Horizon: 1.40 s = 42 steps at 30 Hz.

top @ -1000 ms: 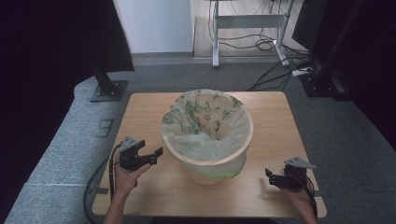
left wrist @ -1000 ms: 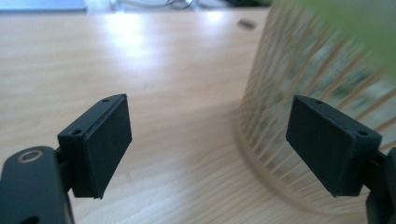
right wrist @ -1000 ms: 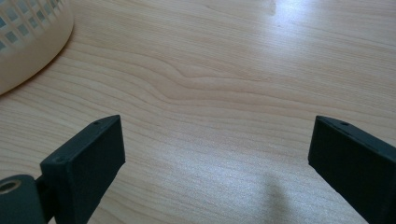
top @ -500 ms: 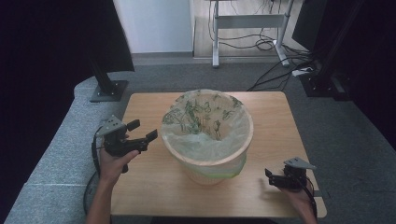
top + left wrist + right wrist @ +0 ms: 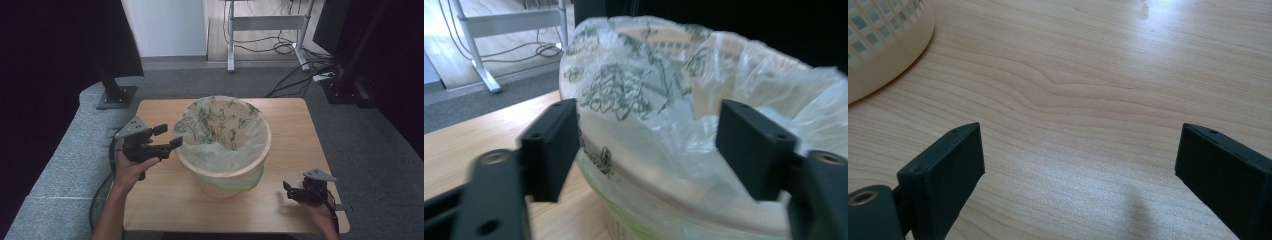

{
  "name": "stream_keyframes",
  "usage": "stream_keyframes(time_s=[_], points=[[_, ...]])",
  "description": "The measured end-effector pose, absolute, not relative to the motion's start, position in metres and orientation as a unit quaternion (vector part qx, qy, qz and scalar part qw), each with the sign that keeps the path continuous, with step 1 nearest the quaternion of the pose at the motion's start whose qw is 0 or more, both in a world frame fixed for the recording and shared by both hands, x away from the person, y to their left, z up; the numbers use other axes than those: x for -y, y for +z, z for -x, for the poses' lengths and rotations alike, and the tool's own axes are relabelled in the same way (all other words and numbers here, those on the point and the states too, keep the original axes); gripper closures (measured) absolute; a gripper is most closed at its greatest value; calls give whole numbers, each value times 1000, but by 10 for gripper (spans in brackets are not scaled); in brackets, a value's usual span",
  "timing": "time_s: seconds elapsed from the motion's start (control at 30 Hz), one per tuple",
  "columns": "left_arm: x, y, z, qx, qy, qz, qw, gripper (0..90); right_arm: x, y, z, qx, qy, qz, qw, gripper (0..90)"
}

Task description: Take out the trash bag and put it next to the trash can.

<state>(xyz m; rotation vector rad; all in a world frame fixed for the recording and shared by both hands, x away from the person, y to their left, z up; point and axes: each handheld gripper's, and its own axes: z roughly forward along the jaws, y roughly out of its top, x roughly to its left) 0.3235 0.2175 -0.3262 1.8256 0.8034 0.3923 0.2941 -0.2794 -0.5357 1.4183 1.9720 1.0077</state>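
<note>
A cream plastic basket (image 5: 226, 172) stands in the middle of the wooden table (image 5: 295, 125), lined with a clear bag (image 5: 220, 125) printed with green patterns; the bag's edge folds over the rim. My left gripper (image 5: 167, 136) hovers open just left of the basket's rim, jaws pointing at it. In the left gripper view the bag (image 5: 659, 100) and rim lie close ahead between the spread jaws, nothing held. My right gripper (image 5: 289, 191) rests low near the table's front right, open. In the right gripper view the basket's base (image 5: 883, 45) sits at the upper left, bare wood between the jaws.
A monitor stand (image 5: 114, 92) rises off the table's far left corner. A desk frame (image 5: 265, 25) and cables (image 5: 295, 50) lie on the floor behind. Dark screens flank both sides. Grey floor surrounds the table.
My left gripper has lifted from the table's front left and moved up and right toward the basket's rim. The right gripper has stayed where it was.
</note>
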Motion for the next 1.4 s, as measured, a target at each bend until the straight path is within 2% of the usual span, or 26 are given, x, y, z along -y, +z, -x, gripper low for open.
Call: stream_keyframes(time_s=[0.17,0.3,0.37,0.6,0.77,0.93,1.17,1.4], points=[[-219,-332,-327,-338,156,-760,532,646,279,-535,-294,-724,373,-522,255,63],[-221,-332,-330,-337,138,-763,534,825,280,-534,-294,-722,374,-521,259,67],[-221,-332,-330,-337,135,-764,534,887,280,-532,-294,-719,378,-523,258,72],[-219,-320,-332,-323,137,-756,552,900,285,-516,-294,-701,422,-524,238,81],[-215,-305,-334,-311,140,-755,560,900,284,-477,-293,-691,485,-482,236,107],[-207,-294,-333,-301,142,-756,564,900,273,-421,-292,-702,525,-415,243,123],[-203,-287,-335,-306,140,-753,565,900,232,-354,-288,-729,581,-308,192,135],[-203,-287,-336,-308,135,-750,569,900,192,-334,-294,-753,591,-251,143,135]])
